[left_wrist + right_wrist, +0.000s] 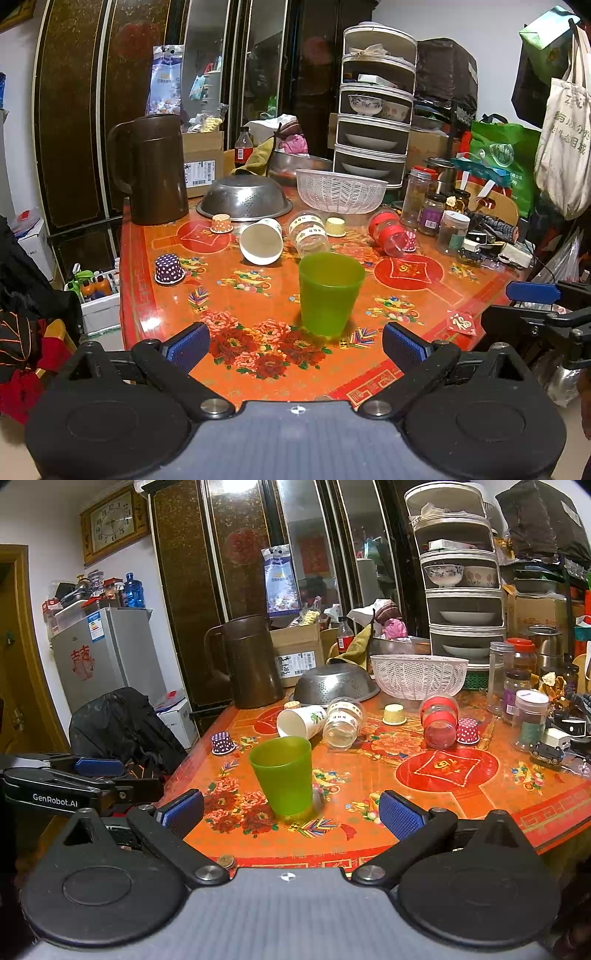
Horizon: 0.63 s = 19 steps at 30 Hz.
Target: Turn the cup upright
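Observation:
A translucent green cup (pixel 330 293) stands upright on the red floral table (pixel 406 273), mouth up; it also shows in the right wrist view (pixel 283 775). My left gripper (pixel 296 341) is open and empty, just in front of the cup. My right gripper (pixel 291 810) is open and empty, near the table's front edge, with the green cup just beyond and between its fingers. Behind it a white paper cup (pixel 261 242) lies on its side, as do a clear taped cup (pixel 309 233) and a red cup (pixel 388 233).
Small paper cupcake liners (pixel 168 269) stand mouth down on the table. A brown jug (pixel 153 168), a steel colander (pixel 243 199), a white basket (pixel 341 190), jars (pixel 430 214) and a stacked dish rack (pixel 375 107) fill the back. The right gripper shows at the left view's right edge (pixel 543 306).

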Available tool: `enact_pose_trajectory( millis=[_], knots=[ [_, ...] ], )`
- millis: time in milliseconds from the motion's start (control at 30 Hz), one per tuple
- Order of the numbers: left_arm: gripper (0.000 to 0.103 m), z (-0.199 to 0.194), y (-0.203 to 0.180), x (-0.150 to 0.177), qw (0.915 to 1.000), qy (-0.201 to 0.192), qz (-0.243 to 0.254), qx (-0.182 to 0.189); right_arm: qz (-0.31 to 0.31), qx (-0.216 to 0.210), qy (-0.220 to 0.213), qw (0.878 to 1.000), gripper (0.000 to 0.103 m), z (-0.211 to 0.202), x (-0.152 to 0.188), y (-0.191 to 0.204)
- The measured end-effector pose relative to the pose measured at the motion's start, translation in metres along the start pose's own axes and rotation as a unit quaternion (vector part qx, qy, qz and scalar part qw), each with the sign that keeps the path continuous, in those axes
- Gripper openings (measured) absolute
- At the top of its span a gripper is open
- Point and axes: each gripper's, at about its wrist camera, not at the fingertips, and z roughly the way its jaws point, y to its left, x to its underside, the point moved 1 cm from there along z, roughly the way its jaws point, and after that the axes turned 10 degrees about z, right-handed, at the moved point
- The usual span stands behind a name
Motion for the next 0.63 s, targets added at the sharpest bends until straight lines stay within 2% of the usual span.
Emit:
enact_pose_trajectory(
  millis=[533, 633],
  knots=[
    [0.101, -0.0015, -0.007, 0.0011, 0.9998, -0.013, 0.014, -0.004, -0.004, -0.001, 0.0, 1.0, 0.102, 0.0022, 0.0022, 0.0004],
    [0.101, -0.0023, -0.0058, 0.002, 0.9992, -0.025, 0.019, -0.027, -0.012, -0.008, -0.003, 1.0, 0.102, 0.0079, 0.0056, 0.002]
  ],
)
